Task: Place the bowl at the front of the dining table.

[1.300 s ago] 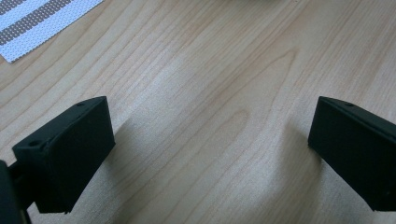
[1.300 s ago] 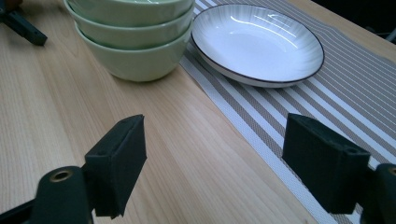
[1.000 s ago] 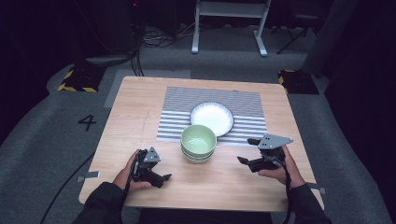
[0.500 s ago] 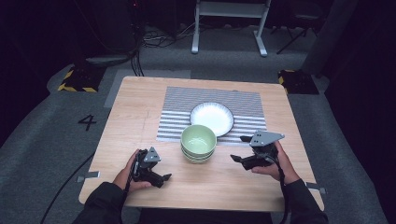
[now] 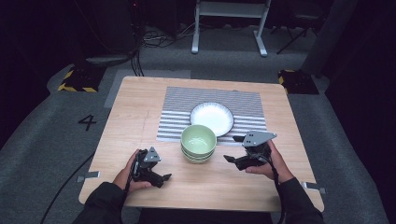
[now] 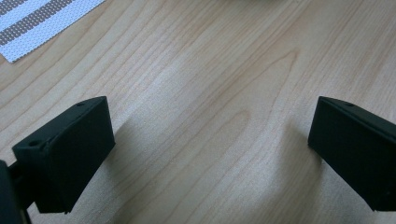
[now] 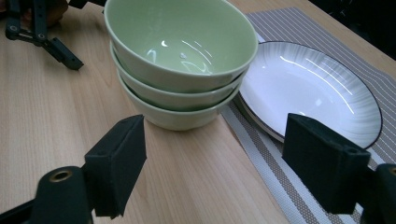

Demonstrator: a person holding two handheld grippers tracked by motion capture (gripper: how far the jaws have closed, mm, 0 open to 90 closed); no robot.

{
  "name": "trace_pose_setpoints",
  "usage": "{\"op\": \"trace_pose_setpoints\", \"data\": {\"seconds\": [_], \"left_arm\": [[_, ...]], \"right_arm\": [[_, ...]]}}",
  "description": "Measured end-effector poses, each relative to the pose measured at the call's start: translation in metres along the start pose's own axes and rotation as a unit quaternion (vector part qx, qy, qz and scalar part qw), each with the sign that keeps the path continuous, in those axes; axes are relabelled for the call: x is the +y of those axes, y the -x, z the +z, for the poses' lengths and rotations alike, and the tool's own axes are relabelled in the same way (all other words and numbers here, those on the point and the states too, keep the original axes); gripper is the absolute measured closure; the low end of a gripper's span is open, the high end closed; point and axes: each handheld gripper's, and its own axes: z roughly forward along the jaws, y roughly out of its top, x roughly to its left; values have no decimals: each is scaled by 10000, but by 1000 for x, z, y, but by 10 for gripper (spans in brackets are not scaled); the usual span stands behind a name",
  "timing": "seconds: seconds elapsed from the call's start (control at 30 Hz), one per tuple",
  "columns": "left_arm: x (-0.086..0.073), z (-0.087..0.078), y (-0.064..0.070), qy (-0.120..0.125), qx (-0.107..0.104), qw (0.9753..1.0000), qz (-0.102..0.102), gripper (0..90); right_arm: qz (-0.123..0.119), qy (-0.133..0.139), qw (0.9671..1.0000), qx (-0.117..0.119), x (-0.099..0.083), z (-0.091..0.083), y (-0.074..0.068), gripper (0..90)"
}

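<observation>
Since the earlier frame: right gripper [image 5: 233,159] shifted closer to stacked green bowls [image 5: 198,143], jaws spread wide, nothing held. Bowls unmoved at near edge of striped mat [image 5: 177,100], touching white plate [image 5: 212,117]. Left gripper [image 5: 161,176] unchanged near table's [image 5: 135,100] front-left corner, jaws wide, empty.

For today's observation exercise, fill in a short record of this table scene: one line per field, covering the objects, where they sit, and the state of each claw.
Surface: wooden table with a striped placemat
Bowls: three green bowls stacked, beside the placemat's near edge
Plate: white plate, dark-rimmed, on the placemat behind the bowls
Left claw: open, low over bare wood, holding nothing
Right claw: open, pointed at the bowl stack, not touching it
</observation>
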Motion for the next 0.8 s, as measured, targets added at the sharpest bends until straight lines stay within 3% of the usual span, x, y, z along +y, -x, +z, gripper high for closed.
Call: {"op": "trace_pose_setpoints", "data": {"seconds": [0.5,0.8], "left_arm": [[0,0,0,0,-1,10000,0,3],[0,0,0,0,0,10000,-2,3]], "right_arm": [[-179,71,9995,241,13,14,-12,215],[-187,202,9993,262,22,18,-14,225]]}}
